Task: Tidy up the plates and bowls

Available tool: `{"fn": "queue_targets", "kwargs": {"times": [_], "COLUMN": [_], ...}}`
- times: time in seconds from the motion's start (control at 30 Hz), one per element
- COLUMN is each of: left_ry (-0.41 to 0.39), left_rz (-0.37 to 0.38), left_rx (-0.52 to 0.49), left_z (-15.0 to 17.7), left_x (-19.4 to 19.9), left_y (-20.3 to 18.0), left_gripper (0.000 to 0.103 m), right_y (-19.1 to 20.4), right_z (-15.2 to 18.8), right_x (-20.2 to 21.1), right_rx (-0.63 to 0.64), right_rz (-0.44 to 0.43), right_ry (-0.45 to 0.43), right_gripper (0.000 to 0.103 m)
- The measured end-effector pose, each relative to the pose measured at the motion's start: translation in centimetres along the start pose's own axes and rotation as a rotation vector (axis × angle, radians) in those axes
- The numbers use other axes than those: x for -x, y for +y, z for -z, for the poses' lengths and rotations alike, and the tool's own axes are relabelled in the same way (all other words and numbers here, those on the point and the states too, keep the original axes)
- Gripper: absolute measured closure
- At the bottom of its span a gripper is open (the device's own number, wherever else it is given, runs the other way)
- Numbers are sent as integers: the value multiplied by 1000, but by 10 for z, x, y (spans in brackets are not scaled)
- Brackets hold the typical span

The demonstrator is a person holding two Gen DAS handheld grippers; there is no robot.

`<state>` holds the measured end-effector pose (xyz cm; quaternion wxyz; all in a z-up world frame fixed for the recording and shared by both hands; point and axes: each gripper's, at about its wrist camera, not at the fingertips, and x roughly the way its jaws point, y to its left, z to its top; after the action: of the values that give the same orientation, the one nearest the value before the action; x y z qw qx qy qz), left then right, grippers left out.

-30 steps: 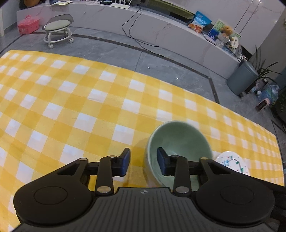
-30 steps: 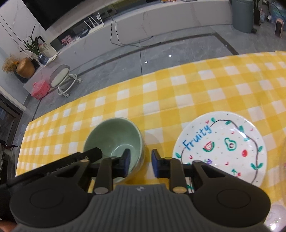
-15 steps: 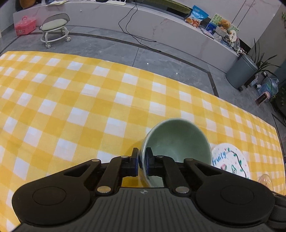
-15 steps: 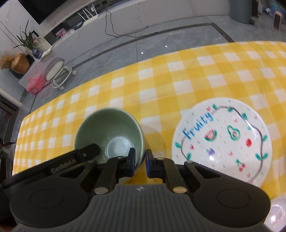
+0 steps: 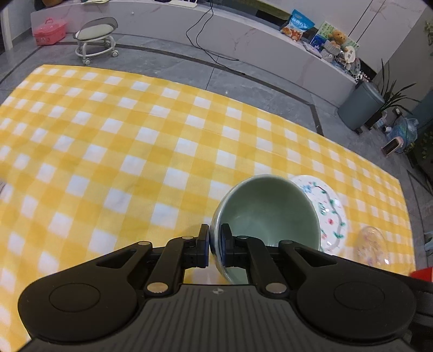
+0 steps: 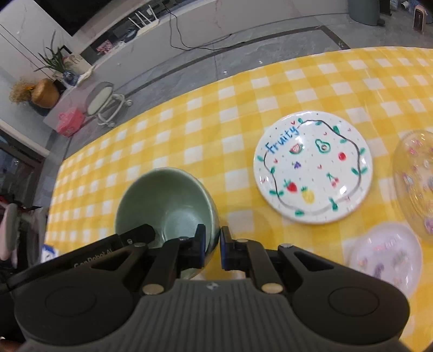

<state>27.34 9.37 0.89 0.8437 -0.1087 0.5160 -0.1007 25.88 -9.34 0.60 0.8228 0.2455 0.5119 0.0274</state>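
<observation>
bowl [image 5: 266, 214] lifted, tilted | both grippers [image 5: 215, 245] [image 6: 212, 247] pinch rim | heart dish [image 6: 384, 254] right view only

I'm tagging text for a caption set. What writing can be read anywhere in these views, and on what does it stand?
"Fruity": blue handwriting on the white fruit plate.
"GenRobot AI", partly hidden: on the left gripper, seen in the right wrist view.
Snack bag and boxes on the ledge: print too small to read.
Clear heart-shaped dish: purple marks, blurred, unreadable.
</observation>
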Motion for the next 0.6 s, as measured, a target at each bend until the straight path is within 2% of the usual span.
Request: {"fn": "queue_targets", "kwargs": {"times": [0.3, 0.6], "left_ry": [-60, -71], "left_rz": [-25, -29], "left_rx": [-42, -53], "left_z": [34, 75], "left_x": [76, 127], "left_y": [-18, -19], "left_gripper": [94, 94], "right_y": [6, 2], "right_z": [40, 87], "right_x": [78, 133], "right_rx": [34, 67], "right_rz": [-56, -114], "right_ry": [-28, -26], "right_gripper": [95, 95]}}
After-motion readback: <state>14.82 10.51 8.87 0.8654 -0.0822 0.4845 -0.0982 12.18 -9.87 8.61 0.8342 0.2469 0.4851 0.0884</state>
